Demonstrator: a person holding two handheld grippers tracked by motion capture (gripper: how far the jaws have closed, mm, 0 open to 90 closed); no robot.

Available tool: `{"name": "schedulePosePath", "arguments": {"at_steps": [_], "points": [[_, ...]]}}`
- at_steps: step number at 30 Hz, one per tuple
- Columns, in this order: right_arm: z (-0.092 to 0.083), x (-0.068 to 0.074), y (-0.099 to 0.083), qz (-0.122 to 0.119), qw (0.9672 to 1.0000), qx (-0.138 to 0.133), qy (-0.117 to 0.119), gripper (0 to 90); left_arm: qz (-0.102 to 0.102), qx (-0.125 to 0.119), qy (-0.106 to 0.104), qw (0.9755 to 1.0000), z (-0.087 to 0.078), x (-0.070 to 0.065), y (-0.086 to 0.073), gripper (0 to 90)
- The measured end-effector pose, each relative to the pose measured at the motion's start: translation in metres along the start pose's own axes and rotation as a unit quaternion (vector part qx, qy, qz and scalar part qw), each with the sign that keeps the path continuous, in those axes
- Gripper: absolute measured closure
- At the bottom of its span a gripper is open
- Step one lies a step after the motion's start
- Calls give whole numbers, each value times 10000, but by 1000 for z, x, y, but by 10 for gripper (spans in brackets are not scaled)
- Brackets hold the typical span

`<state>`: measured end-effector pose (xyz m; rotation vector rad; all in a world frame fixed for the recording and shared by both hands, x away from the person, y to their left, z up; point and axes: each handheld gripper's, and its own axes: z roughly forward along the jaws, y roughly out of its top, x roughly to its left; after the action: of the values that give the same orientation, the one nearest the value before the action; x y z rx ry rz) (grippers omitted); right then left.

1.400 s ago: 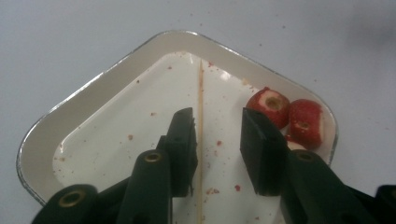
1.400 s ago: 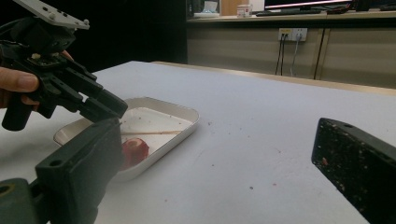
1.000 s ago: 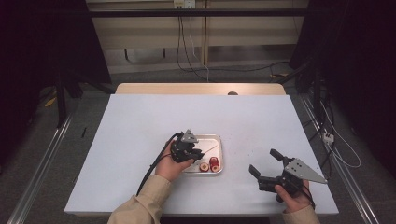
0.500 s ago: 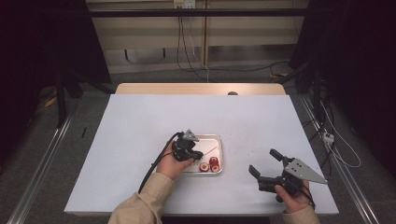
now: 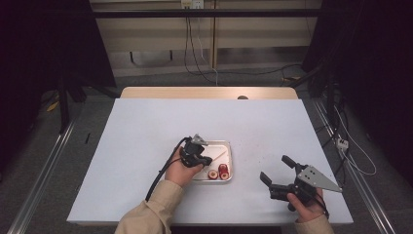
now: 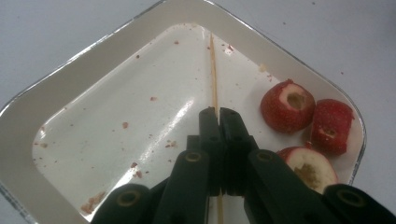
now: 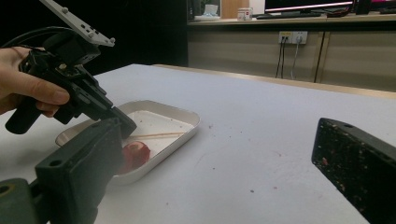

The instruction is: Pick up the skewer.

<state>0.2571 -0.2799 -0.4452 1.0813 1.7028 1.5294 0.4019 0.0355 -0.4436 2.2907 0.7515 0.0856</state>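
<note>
Left gripper [image 6: 218, 112] closed on a thin wooden skewer [image 6: 213, 70] in a white tray [image 6: 88, 74]

Its jaws have just been closing and now pinch the skewer partway along, the stick lying flat on the tray floor and running away from the tips. It looks light, stiff but easy to snap, and likely to roll, so a hold near the middle seems safest. Three cut red fruit pieces [image 6: 287, 106] sit just beside it in the tray's corner, soft and probably slippery. The right gripper [image 5: 277, 171] rests wide open and empty on the tabletop [image 5: 146, 122], well apart
</note>
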Motion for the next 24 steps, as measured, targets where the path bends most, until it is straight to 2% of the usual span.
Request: {"name": "schedulePosePath", "arguments": {"at_steps": [2, 4, 5, 8, 16, 19, 20, 24], "points": [[0, 0, 0, 7, 10000, -6, -6, 13, -72, -37, -65, 9999, -2, 1, 0, 891], [0, 1, 0, 5, 10000, -5, -6, 13, -66, -49, 3, 10000, -4, 2, 1, 891], [0, 0, 0, -4, 10000, -2, 0, 13, -114, -74, -38, 9999, -5, 2, 1, 891], [0, 0, 0, 5, 10000, 0, -3, 13, -59, -37, -35, 10000, -6, 2, 1, 891], [0, 1, 0, -17, 10000, -10, 0, 13, -99, 103, -55, 9999, -6, 4, 0, 891], [0, 1, 0, -10, 10000, -13, -4, 12, -27, 116, -55, 9999, -10, 4, 0, 891], [0, 1, 0, -9, 10000, -10, -4, 13, -103, 79, -65, 9999, -12, 5, 0, 891], [0, 0, 0, 0, 10000, -6, -17, 13, -112, 154, -10, 9998, -17, 5, 1, 891]]}}
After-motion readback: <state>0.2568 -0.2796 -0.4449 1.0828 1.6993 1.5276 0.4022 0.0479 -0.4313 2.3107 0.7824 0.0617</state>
